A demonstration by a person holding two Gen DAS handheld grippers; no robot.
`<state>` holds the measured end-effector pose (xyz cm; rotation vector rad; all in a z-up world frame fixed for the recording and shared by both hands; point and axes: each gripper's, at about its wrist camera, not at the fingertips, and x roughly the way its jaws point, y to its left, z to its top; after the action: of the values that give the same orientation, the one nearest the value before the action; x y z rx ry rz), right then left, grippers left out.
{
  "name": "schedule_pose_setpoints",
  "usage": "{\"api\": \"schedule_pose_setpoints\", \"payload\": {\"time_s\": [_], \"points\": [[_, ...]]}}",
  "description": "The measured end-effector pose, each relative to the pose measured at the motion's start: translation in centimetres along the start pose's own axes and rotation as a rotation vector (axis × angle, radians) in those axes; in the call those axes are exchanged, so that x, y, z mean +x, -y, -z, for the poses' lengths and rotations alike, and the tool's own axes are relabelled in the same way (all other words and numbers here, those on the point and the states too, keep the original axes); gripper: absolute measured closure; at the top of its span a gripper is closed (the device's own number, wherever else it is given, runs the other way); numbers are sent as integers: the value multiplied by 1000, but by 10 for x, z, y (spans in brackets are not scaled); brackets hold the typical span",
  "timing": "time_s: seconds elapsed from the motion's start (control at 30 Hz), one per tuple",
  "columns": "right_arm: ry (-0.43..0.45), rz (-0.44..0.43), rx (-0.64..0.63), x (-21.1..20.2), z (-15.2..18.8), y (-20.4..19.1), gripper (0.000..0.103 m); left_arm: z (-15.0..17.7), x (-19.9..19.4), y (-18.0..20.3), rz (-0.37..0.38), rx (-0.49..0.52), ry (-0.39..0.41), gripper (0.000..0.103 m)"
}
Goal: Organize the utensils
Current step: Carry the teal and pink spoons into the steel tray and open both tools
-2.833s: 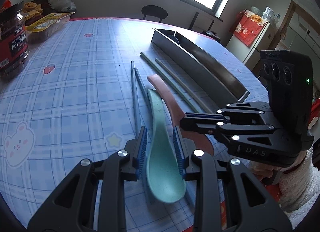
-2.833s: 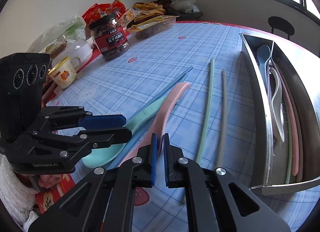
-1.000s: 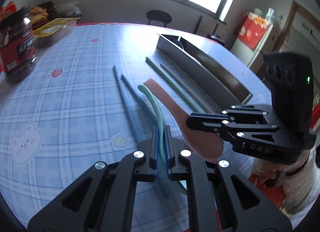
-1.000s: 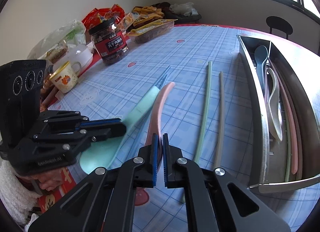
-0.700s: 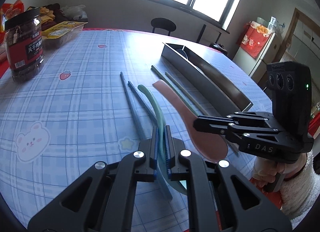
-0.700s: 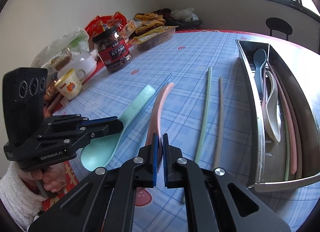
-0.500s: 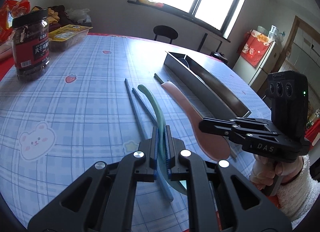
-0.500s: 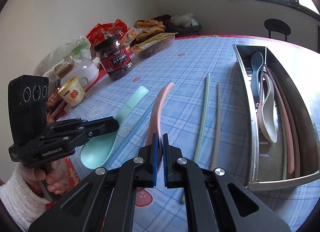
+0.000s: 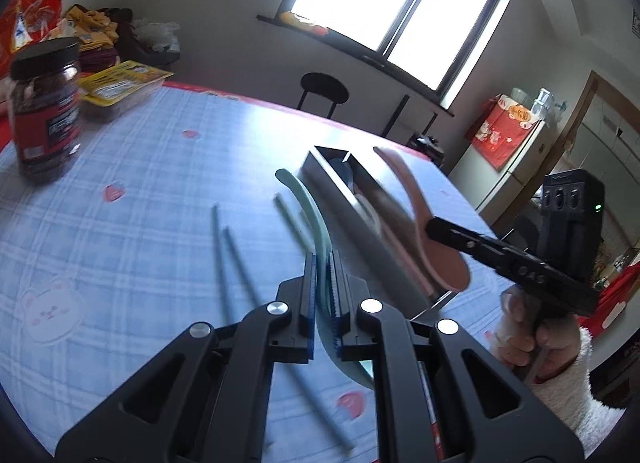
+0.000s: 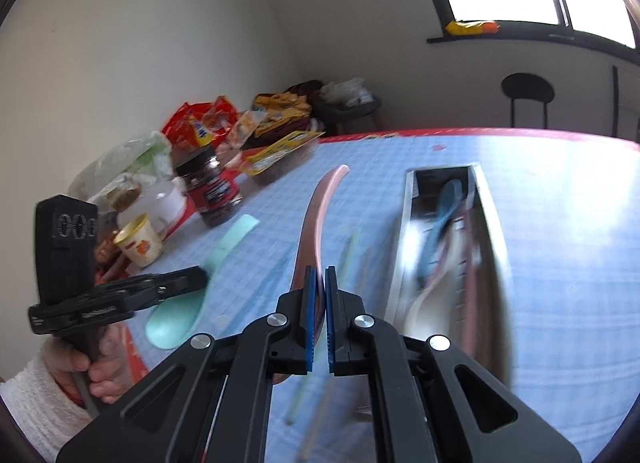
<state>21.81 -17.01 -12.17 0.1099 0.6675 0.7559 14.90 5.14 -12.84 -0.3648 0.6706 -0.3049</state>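
Kitchen-dining room, bright window on the far wall, dark stool below it. Round table (image 9: 132, 183) under a blue checked cloth; snack bags, a dark jar (image 9: 42, 111) and a yellow cup (image 10: 140, 241) crowd its far-left side.

Left gripper (image 9: 322, 275): pads pressed together, pinching the mint-green spoon (image 9: 308, 207) near the neck, bowl hanging toward the camera, handle pointing away, clear of the cloth.

Right gripper (image 10: 319, 295): likewise clamped, pinching the pink spoon (image 10: 320, 203) on edge, handle aimed far. In the left view that spoon hangs over the near end of the steel tray (image 9: 360, 231).

Tray lies lengthwise on the right side of the table; a blue spoon (image 10: 440, 211) and other blurred utensils lie inside. 2 blue chopsticks (image 9: 236, 263) lie on the cloth left of centre; 2 green sticks (image 10: 348, 259) lie just beside the tray's left wall.

Step in hand, judged: carrying both spoons to the tray, 1 per gripper. Next move calls for lining each spoon along the tray's length, lowering it between the walls, then releasing; pink looks closer. Chopsticks remain after that.
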Motion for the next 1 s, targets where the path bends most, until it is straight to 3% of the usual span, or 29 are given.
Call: {"api": "schedule_pose_setpoints", "payload": {"time_s": [0.13,0.33,0.57,0.9,1.0], "points": [[27,29,50,-9,-2,40,98,-14,30,28,59,-27,-8,93],[-32,93,78,4,9,69,98,-26,82,66,108,-40,-44,93],[-72,114,124,25,17,79,98,-32,116,80,96,-28,-65,93],[-117,127,115,36,19,77,97,-36,140,73,56,-39,-89,93],[-91,131,124,28,15,77,93,-37,142,71,50,-38,-95,93]]}}
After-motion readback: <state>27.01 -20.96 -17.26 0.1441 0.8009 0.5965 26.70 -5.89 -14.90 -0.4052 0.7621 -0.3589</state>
